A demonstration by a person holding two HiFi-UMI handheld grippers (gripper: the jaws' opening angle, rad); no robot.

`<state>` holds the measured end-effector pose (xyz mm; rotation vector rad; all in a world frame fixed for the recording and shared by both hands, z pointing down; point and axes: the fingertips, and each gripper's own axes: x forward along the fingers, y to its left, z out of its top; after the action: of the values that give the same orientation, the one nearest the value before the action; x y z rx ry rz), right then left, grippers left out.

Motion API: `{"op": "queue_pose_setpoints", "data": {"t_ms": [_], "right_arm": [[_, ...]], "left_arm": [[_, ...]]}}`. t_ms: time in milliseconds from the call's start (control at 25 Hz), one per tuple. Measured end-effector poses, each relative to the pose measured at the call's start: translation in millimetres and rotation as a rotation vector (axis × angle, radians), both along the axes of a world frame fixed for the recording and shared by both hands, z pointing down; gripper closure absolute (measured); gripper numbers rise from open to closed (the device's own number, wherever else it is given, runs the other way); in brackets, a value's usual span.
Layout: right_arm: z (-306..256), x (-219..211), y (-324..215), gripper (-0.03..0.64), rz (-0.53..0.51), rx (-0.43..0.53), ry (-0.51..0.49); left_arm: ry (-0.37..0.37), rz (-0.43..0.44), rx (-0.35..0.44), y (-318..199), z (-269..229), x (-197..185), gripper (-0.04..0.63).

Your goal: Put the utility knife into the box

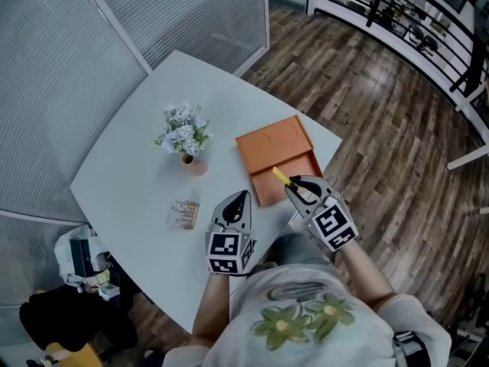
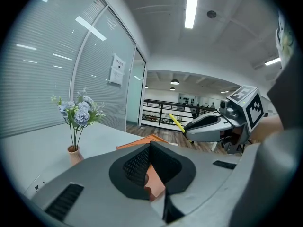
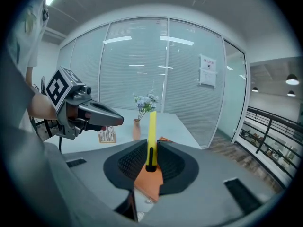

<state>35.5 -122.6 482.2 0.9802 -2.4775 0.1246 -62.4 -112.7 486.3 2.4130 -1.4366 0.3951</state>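
On the white tabletop an orange box lay open just right of the middle of the head view. The right gripper came in from the lower right, beside the box's near half. Its fingers were clenched on the yellow utility knife. The knife stuck out past the fingertips toward the upper left, and its free end lay over the near half of the box. Whether it touched the box could not be told.

In the right gripper view the knife stood upright in the middle of the frame. It was pinched between the two dark pads, with its black end low in the grip and the orange of the box showing beneath.

The left gripper sat just left of the right one, below the middle of the head view, near the box's lower left corner. In the left gripper view its fingers met at the tips and held nothing. A strip of the box showed through the gap below them.

A small vase of pale flowers stood left of the box. A small rack lay on the tabletop to the left of the left gripper.
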Motion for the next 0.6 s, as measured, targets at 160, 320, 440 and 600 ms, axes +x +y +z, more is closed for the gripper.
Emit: {"op": "queue_pose_setpoints", "data": {"t_ms": [160,320,440,600], "right_arm": [[7,-1,-5,0.545,-0.038,-0.008,0.018],[15,-4,-12,0.545,-0.069,-0.019,0.037],[21,-3,-15,0.545,-0.088,-0.024,0.048],[28,-6,-20,0.545,-0.119,-0.035,0.058]], "left_arm": [[-0.003,-0.014,-0.01,-4,4,-1,0.595],[-0.005,-0.028,-0.019,-11,7,-3,0.594],[-0.008,-0.037,-0.025,-15,11,-4,0.594],[-0.012,-0.048,-0.036,-20,15,-6,0.594]]}}
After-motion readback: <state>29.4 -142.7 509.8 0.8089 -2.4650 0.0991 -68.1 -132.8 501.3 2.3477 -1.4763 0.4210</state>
